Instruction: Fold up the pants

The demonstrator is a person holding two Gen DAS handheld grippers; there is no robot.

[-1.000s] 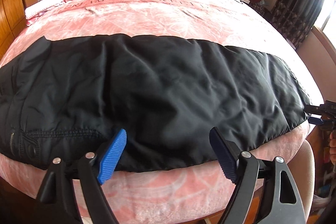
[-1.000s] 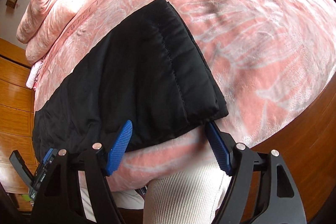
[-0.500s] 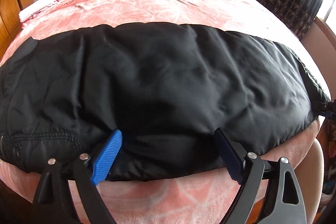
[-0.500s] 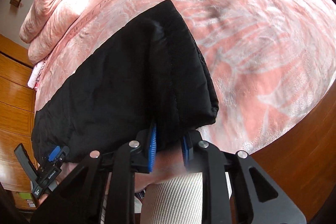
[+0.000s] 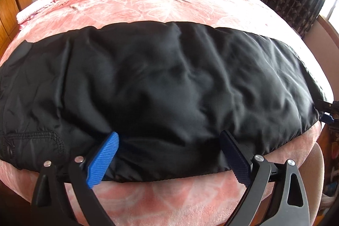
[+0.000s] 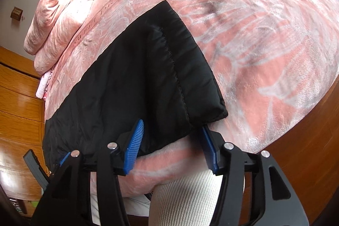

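Left wrist view: my left gripper (image 5: 167, 159) is standing wide, its jaws having just been opening further, and is straddling the near edge of the pants (image 5: 161, 86) without pinching cloth. The pants are lying lengthwise across the near side of the bed (image 5: 169, 7), waist at the left, hems at the right. My right gripper (image 5: 327, 112) is showing only as a sliver at the far right hem.

Right wrist view: my right gripper (image 6: 172, 146) is standing partly open, its jaws having just been opening again, with the hem corner of the pants (image 6: 148, 82) between the pads but not pressed.

Risks, as I judge them: the cloth is slick and padded, so a shallow bite may be catching only the top layer and letting the legs slide apart in the fold. The near edge is hanging close to the bed's rim; a careless pull could be dragging the pants off.

Containers: none in either view.
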